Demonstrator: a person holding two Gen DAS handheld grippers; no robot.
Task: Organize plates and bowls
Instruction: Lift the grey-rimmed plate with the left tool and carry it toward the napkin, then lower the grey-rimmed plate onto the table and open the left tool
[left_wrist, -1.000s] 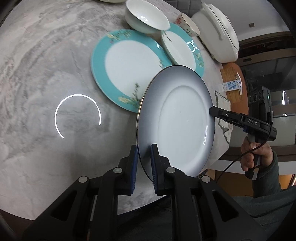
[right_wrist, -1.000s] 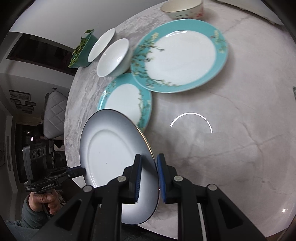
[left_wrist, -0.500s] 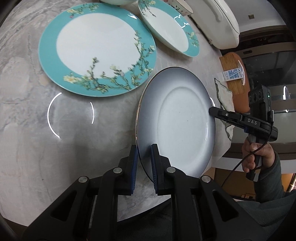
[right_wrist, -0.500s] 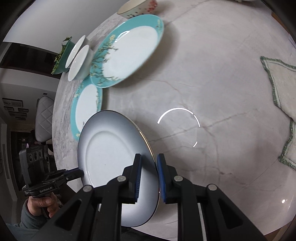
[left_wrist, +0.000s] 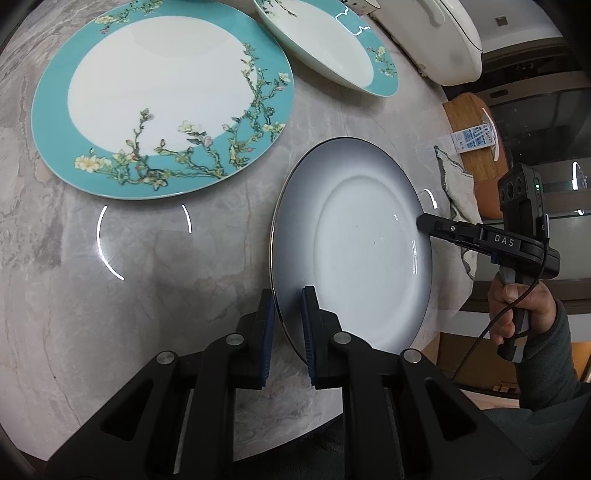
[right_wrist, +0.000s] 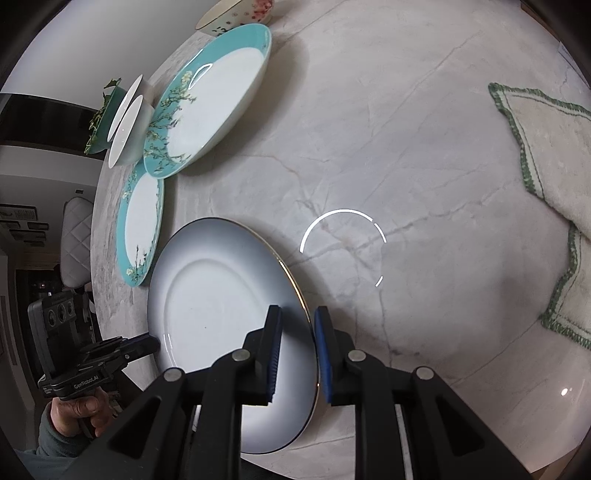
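1. The grey plate (left_wrist: 354, 251) is held by both grippers at opposite edges and sits tilted above the tabletop (left_wrist: 166, 280), near its front edge.
2. The left gripper (left_wrist: 288, 325) has its fingers (left_wrist: 308, 332) set narrow and clamped on the near rim of the grey plate, one blue pad on each face.
3. The right gripper (right_wrist: 297, 350) has its fingers (right_wrist: 323, 354) set narrow and clamped on the opposite rim of the same plate (right_wrist: 221, 325), the gold edge running between the pads.
4. In the left wrist view, the right gripper (left_wrist: 424, 223) meets the far rim of the grey plate, with a hand (left_wrist: 517, 306) on its handle.
5. In the right wrist view, the left gripper (right_wrist: 151, 343) meets the plate's left rim, with a hand (right_wrist: 81, 410) below it.
6. A large teal plate (left_wrist: 162, 99) with a blossom pattern lies flat on the tabletop, beyond the grey plate and apart from it.
7. A smaller teal plate (left_wrist: 332, 44) lies behind the large one.
8. Two white bowls (right_wrist: 127, 122) stand beside the teal plates, near the far edge of the tabletop.
9. A patterned bowl (right_wrist: 236, 14) stands behind the large teal plate (right_wrist: 218, 99).
10. A green-edged cloth (right_wrist: 554, 162) lies on the right side of the tabletop, well apart from the grey plate.
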